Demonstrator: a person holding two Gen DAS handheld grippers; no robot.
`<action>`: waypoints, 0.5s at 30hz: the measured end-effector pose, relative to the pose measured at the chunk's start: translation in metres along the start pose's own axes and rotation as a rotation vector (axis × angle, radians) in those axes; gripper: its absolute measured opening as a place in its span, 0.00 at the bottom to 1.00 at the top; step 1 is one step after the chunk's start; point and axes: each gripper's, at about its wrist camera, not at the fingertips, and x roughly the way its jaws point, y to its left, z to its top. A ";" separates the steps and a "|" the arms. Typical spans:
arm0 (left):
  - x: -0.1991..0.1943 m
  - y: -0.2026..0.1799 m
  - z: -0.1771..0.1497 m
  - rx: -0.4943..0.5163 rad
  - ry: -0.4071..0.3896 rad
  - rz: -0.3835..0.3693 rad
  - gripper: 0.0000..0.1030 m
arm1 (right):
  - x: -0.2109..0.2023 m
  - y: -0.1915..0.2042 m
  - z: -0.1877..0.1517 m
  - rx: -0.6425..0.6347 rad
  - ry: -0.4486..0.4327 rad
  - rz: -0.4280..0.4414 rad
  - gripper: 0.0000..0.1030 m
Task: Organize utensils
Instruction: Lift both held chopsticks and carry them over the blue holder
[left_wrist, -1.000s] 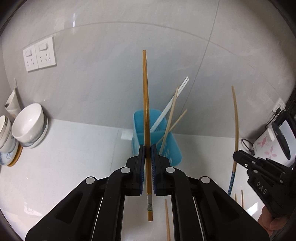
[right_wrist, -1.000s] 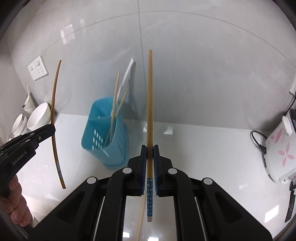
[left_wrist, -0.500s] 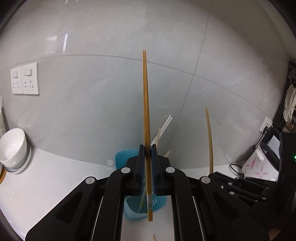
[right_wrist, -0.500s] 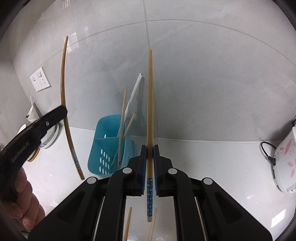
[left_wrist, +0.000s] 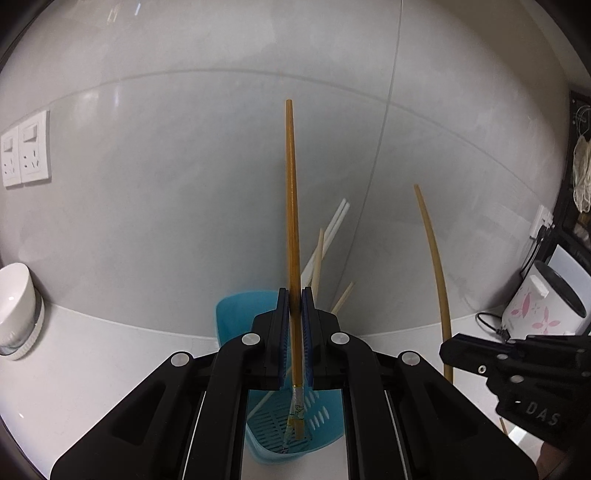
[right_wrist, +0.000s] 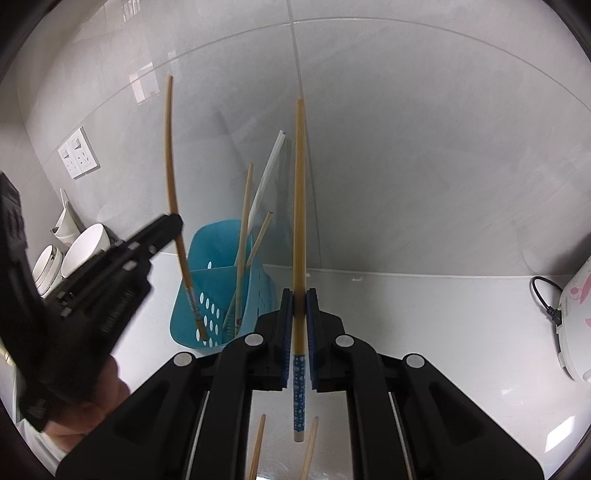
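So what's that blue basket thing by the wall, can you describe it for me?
The blue basket is a small upright utensil holder, plastic by its look, with oval slots in its walls and a slotted floor. A divider splits it into compartments. It stands on the white counter near the tiled wall. Several wooden chopsticks and a white pair lean inside. The left gripper holds a chopstick whose lower end dips into it.

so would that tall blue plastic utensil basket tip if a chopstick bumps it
Probably, somewhat: the blue plastic basket looks thin-walled, perforated and light. It stands tall, with chopsticks leaning high above its rim, so a sideways knock could rock or slide it.
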 end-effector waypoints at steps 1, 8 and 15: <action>0.004 -0.001 -0.003 0.004 0.005 0.002 0.06 | 0.001 0.000 0.000 0.000 0.001 -0.001 0.06; 0.024 -0.003 -0.016 0.021 0.069 0.008 0.06 | 0.008 -0.001 -0.003 0.002 0.019 -0.006 0.06; 0.034 -0.006 -0.023 0.031 0.113 0.017 0.07 | 0.008 -0.003 -0.005 -0.003 0.020 -0.002 0.06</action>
